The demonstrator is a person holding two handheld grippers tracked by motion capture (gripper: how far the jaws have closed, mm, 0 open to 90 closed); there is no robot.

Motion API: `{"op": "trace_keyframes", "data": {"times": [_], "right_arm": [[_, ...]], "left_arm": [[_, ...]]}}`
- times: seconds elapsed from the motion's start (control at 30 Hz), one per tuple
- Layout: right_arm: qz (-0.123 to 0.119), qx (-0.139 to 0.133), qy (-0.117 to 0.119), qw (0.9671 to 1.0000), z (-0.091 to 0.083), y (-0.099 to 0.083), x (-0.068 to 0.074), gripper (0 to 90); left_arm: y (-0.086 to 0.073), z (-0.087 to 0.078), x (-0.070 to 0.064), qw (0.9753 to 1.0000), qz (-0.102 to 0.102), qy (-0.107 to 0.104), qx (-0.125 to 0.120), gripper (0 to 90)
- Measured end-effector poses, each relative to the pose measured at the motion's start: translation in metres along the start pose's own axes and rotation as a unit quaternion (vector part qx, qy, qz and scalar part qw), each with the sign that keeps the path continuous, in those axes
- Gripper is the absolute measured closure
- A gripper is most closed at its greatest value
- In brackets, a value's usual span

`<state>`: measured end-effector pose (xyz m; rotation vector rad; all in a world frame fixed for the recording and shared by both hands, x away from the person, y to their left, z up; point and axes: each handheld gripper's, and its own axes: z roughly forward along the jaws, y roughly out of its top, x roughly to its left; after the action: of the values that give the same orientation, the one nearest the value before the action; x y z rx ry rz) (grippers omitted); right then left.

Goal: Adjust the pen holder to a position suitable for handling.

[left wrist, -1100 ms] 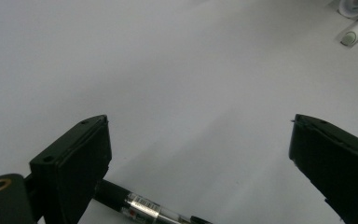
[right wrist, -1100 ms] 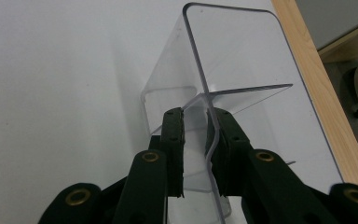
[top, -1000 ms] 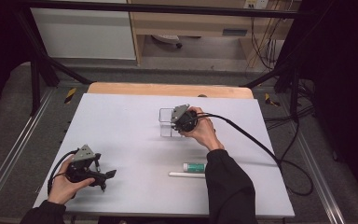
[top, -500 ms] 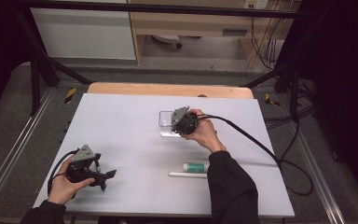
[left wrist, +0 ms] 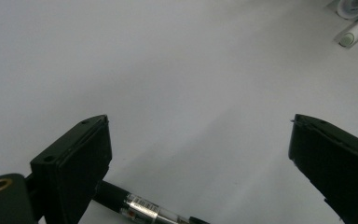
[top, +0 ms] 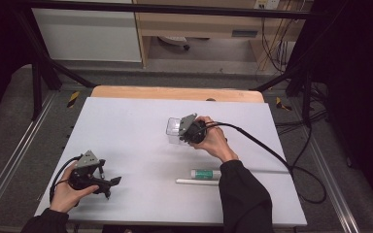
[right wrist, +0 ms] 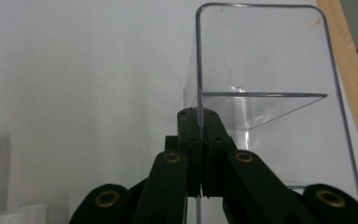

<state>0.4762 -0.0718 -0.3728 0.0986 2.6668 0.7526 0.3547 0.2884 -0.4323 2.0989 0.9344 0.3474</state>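
My right gripper (right wrist: 200, 154) has its two black jaws pressed together on the near wall of the clear, square-cornered plastic box (right wrist: 265, 88), the thin wall pinched edge-on between the pads. In the high view I see that same right gripper (top: 187, 132) at the box's (top: 174, 127) right side, with the box sitting toward the far middle of the white table (top: 126, 121), just short of the wooden strip (top: 175, 93) along the far edge. I cannot tell whether the box rests flat on the table or is raised a little. A black cable (top: 267, 148) trails from this gripper off to the right.

My left gripper (left wrist: 198, 154) hangs with its jaws wide apart, nothing between them but bare table. Just below its left jaw lies a black pen with a clear, barcoded section (left wrist: 144, 207). From above, the left gripper (top: 109, 182) sits at the near left of the table, well apart from the box.

Between the two, nearer my right sleeve, lie a white tube with a green label (top: 205, 174) and, just beside it, a slim white stick (top: 196, 182).
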Motion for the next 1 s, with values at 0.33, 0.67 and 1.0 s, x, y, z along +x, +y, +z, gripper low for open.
{"op": "trace_keyframes", "data": {"times": [0.33,0.67,1.0], "right_arm": [[-0.024,-0.011,0.027,0.9993,-0.010,0.013,0.016,89.0],[-0.038,-0.022,0.053,0.9976,-0.005,0.029,0.027,88.9],[-0.027,-0.022,0.064,0.9974,0.003,0.029,0.030,88.9]], "left_arm": [[0.000,0.001,0.000,1.0000,0.000,0.000,0.001,5.6],[0.000,0.000,-0.001,1.0000,0.002,-0.001,0.000,5.6],[0.000,0.000,-0.001,1.0000,0.002,0.000,0.000,5.6]]}}
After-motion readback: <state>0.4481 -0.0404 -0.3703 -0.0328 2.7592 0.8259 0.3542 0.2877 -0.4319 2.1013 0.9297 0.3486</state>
